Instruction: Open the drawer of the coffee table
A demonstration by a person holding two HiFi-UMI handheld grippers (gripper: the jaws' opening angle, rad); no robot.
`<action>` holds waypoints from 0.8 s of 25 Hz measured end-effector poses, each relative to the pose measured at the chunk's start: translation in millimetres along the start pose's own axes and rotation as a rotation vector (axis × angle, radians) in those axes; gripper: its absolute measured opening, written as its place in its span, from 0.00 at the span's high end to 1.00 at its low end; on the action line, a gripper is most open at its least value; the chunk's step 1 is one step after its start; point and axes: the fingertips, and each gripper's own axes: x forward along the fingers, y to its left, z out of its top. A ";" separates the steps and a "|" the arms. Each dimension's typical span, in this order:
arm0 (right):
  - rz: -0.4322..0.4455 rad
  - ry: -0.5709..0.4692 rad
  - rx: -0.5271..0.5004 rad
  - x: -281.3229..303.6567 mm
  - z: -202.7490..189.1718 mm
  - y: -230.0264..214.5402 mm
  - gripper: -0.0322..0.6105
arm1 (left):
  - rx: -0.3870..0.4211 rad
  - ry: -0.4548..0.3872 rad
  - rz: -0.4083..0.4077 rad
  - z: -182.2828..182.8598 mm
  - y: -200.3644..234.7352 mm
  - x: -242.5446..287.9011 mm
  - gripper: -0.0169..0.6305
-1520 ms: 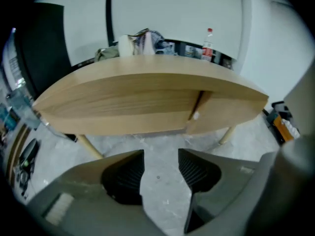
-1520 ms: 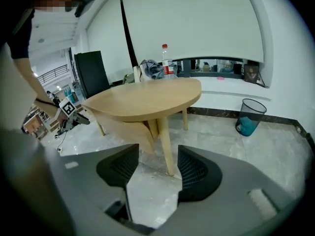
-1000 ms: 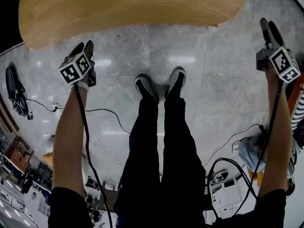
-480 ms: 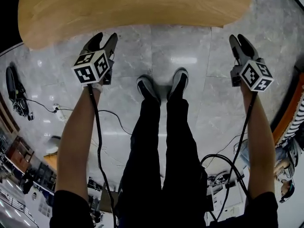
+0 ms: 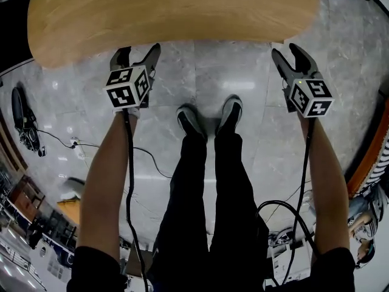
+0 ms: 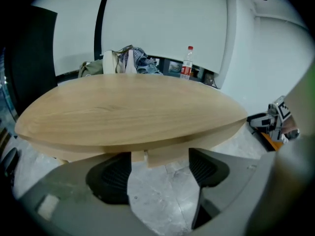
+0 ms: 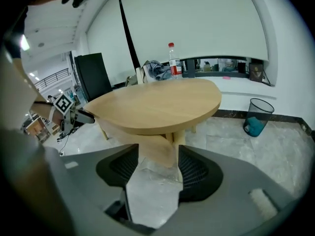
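Pale-wood coffee table [image 5: 170, 11]: smooth oval top, underside panel [image 6: 165, 155] perhaps its drawer.

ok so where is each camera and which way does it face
Head view: on the head, steeply down at table edge, floor; arms, legs, left gripper, right gripper.
Left gripper view: on that gripper, toward the table; empty jaws opening.
Right gripper view: likewise; empty jaws opening.
Shared: table in all; bottle in both gripper views.

Grey marble floor [image 5: 267, 139], white wall [image 7: 197, 18], black bin [image 7: 258, 114]
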 end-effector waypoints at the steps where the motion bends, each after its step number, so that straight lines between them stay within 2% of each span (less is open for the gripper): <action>1: -0.003 0.009 -0.009 4.9 -0.7 -1.5 0.53 | -0.015 0.001 0.000 0.9 -0.4 3.9 0.40; 7: 0.049 0.037 -0.050 31.8 2.2 13.1 0.49 | -0.018 -0.005 -0.063 3.6 -16.9 17.1 0.38; 16: 0.039 0.017 0.002 29.9 2.5 19.8 0.45 | -0.030 0.004 -0.105 -2.9 -23.2 8.9 0.38; 20: 0.032 0.016 0.038 23.2 -3.5 24.0 0.45 | -0.064 0.003 -0.106 -11.0 -26.2 2.0 0.38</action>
